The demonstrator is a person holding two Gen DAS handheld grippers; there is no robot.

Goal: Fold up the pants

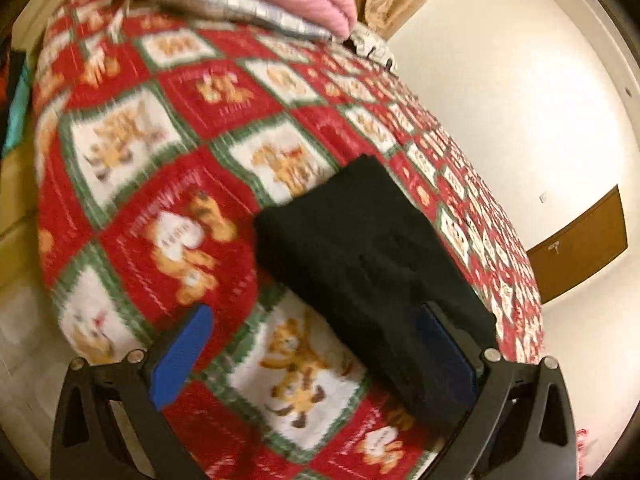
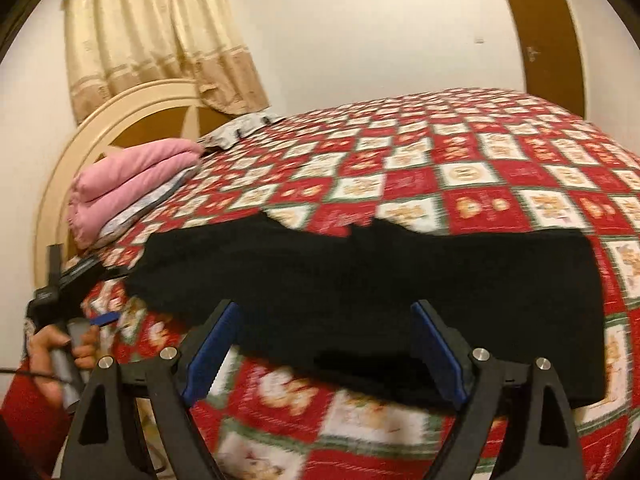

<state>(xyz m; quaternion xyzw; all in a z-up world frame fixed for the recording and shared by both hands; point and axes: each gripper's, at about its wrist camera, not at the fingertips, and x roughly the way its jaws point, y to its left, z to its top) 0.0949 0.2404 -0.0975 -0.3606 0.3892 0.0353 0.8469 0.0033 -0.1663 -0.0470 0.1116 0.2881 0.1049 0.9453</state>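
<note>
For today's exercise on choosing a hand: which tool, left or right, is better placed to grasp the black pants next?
Probably the right tool: open, it straddles the near edge of the black pants. The left tool, also open, mostly faces the quilt, with pants only beside one finger.

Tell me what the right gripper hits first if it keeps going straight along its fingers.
Most likely the black pants. The right gripper is open and its fingers frame the dark fabric lying flat on the red patterned bedspread. Blur and fisheye leave the depth unclear, so it might graze the bedspread's near edge first.
</note>
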